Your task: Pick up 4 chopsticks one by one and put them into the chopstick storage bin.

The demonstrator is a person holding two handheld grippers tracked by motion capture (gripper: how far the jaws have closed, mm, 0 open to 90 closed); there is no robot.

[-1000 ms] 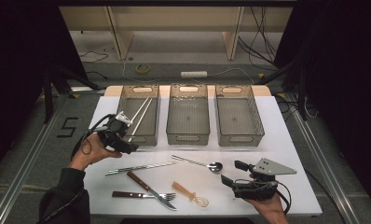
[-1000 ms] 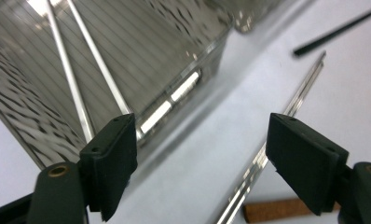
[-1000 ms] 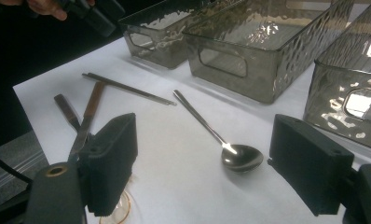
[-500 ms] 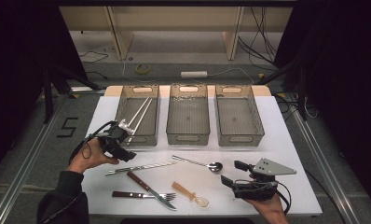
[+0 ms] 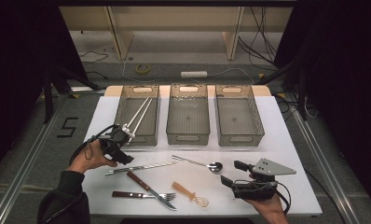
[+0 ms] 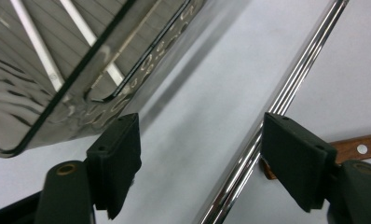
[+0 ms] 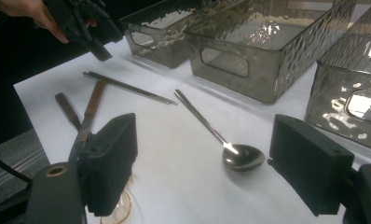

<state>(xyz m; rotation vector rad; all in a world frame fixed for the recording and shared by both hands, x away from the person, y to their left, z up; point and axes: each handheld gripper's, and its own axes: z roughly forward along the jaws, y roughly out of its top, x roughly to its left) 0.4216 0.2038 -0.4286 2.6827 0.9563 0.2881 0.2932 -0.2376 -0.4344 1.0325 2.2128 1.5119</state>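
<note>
writing: floor mark "5" (image 5: 68, 126) | left gripper (image 5: 120, 151): jaws apart, just closing, above metal chopsticks (image 5: 141, 167) | right gripper (image 5: 235, 173): apart, empty

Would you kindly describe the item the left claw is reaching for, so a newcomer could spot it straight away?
Start at the left bin, the one holding white chopsticks. On the white table just in front of it lie the metal chopsticks, beside the left claw. Unlike the wood-handled cutlery nearby, they are a slim, all-silver pair of straight rods.

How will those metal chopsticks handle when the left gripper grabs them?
The metal chopsticks look polished and thin, so they are probably slippery between the jaws. They seem stiff, unlikely to bend. Lying as a loose pair on the flat table, one may roll or slide away from the left gripper.
</note>
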